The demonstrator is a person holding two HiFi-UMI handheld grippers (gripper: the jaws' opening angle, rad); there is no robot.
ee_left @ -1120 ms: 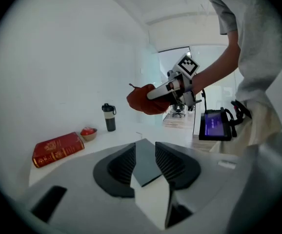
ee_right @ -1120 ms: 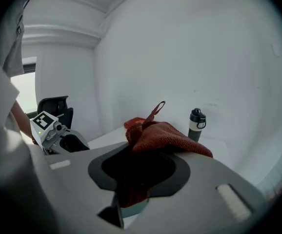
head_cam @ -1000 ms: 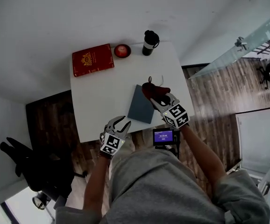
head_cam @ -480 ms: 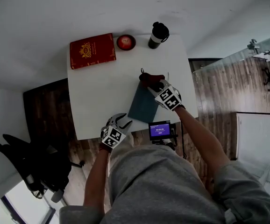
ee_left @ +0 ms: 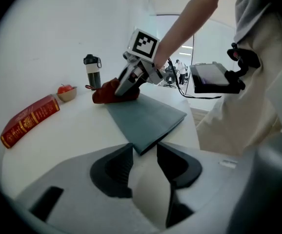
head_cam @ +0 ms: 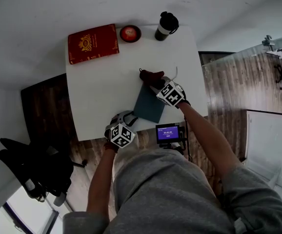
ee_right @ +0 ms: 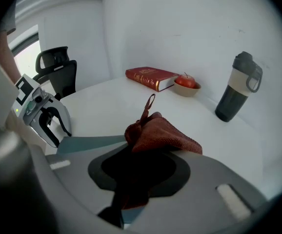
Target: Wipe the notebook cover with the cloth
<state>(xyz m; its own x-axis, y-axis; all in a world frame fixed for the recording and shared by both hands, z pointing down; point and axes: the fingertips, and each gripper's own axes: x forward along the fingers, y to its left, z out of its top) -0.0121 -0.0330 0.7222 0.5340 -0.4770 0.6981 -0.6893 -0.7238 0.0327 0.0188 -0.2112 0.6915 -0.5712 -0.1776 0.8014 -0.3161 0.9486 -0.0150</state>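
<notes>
We noted soft, even indoor light, no hard shadows. Table and walls ran bright, near washed out in head view; floor stayed dark. Daylight entered through window and glass doorway, latter blown out. Notebook threw only thin shadow. Both gripper views showed fisheye bend and black corners; near foreground blurred, cloth fairly sharp. Head view looked slightly soft, edges curved.

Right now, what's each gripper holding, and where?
Right gripper: red cloth, clamped by its bunched end. Left gripper: nothing; its open jaws have just been closing, the notebook just ahead, ungripped.
</notes>
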